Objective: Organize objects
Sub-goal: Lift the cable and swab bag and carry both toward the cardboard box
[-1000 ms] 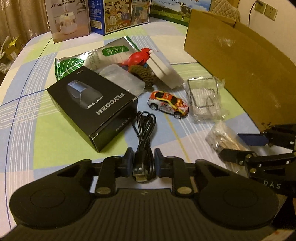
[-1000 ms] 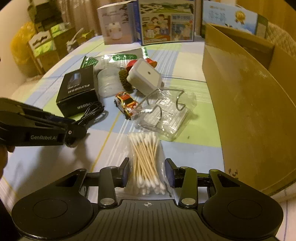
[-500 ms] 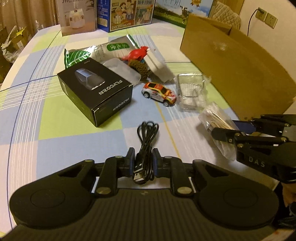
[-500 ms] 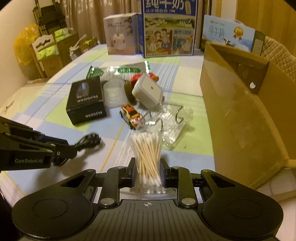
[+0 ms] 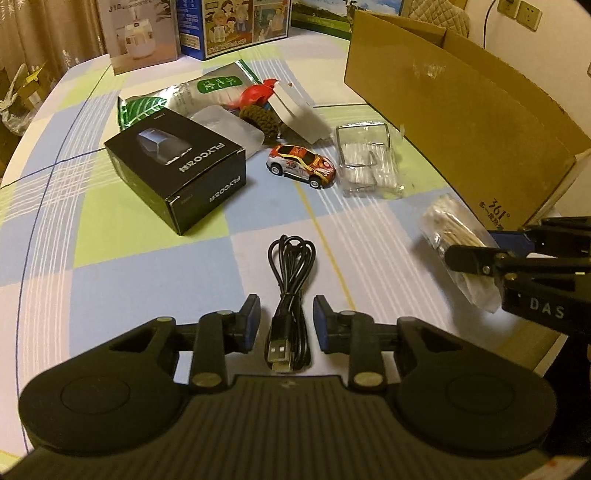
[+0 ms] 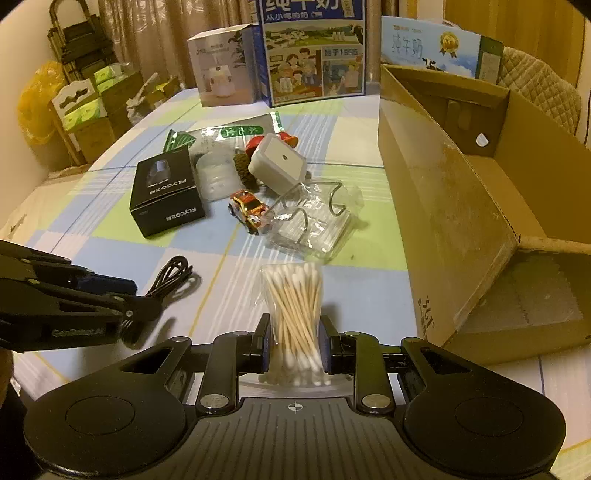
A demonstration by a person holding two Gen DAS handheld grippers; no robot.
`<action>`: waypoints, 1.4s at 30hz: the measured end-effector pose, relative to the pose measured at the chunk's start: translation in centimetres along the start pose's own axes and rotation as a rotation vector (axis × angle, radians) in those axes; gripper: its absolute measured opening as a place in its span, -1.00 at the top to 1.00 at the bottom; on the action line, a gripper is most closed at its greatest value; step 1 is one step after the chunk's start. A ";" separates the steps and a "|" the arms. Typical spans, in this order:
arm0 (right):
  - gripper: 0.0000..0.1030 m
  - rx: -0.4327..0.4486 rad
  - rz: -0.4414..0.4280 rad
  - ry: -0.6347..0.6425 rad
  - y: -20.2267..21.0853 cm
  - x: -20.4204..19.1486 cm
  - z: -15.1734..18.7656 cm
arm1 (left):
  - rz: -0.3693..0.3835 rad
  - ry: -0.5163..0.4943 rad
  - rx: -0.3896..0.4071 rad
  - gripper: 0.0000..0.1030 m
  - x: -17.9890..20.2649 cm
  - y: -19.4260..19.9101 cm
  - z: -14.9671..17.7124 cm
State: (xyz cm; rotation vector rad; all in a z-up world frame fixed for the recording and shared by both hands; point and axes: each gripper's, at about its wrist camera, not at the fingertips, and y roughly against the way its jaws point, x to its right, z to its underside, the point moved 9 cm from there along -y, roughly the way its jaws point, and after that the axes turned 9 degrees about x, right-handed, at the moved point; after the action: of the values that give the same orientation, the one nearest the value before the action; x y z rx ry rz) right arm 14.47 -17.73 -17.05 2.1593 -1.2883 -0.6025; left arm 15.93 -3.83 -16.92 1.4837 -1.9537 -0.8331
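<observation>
While the right gripper [image 6: 294, 345] clamps the bag of cotton swabs [image 6: 293, 314] just left of the cardboard box [image 6: 461, 206], the left gripper [image 5: 286, 326] sits w/ jaws apart around the black USB cable [image 5: 290, 280] — not touching it. Toy car [image 5: 301, 166] & black mouse box [image 5: 177, 170] lie farther left of the box.

Domestic room, evidently a home. Checked tablecloth [image 6: 110, 206] over a rounded table, curtains [image 6: 155, 29] behind, quilted chair back [image 6: 539, 85], wall socket [image 5: 524, 13], milk cartons [image 6: 314, 51], stacked tissue packs [image 6: 88, 107] by the wall.
</observation>
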 end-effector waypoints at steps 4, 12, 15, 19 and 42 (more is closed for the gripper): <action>0.57 -0.002 -0.004 -0.016 -0.5 0.3 0.0 | 0.009 -0.012 -0.007 0.50 0.1 -1.2 -0.3; 0.57 0.007 -0.022 -0.031 -0.2 0.1 -0.5 | 0.014 0.029 -0.049 0.77 -0.6 -1.4 -0.1; 0.57 0.033 -0.028 -0.037 0.8 -0.2 -1.4 | 0.003 0.047 -0.031 0.78 -0.7 -0.4 -0.3; 0.57 0.089 -0.038 -0.041 2.8 -0.8 -3.3 | 0.015 0.075 0.006 0.77 -0.3 1.7 -1.4; 0.57 0.304 0.192 -0.131 13.4 14.0 -12.9 | 0.235 -0.006 0.242 0.78 15.7 8.5 -16.4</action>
State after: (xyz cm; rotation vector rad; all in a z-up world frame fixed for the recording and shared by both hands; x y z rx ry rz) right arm 20.02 -32.54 0.05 2.2262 -1.7313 -0.5017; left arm 18.83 -19.76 1.09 1.3449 -2.2431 -0.5146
